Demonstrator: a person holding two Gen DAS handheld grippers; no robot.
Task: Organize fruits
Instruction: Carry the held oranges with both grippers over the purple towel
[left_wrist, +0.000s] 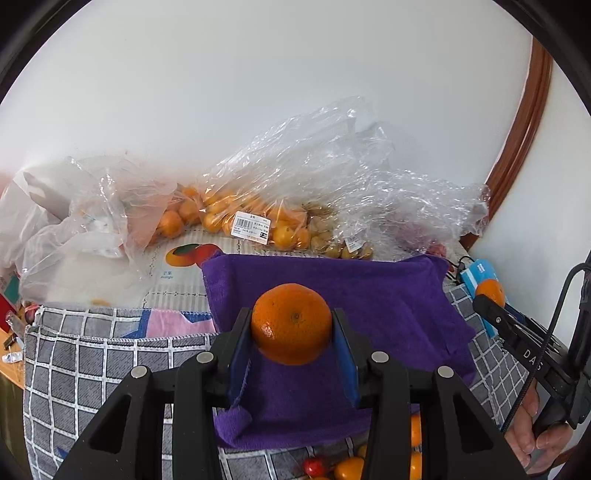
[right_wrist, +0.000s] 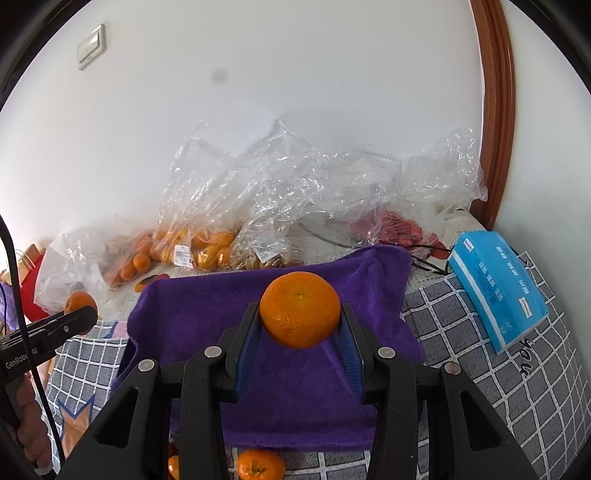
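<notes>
Currently we carry one mandarin per gripper above the purple towel on the checked cloth. Left gripper jaws clamp a mandarin; right gripper jaws clamp another mandarin. Best practice, we judge: lower both slowly onto the towel's middle, away from its edges, then release. Each fruit is squat, its short axis and navel tilted up toward the camera.

Two wrist views angled down, close, sharing purple towel
</notes>
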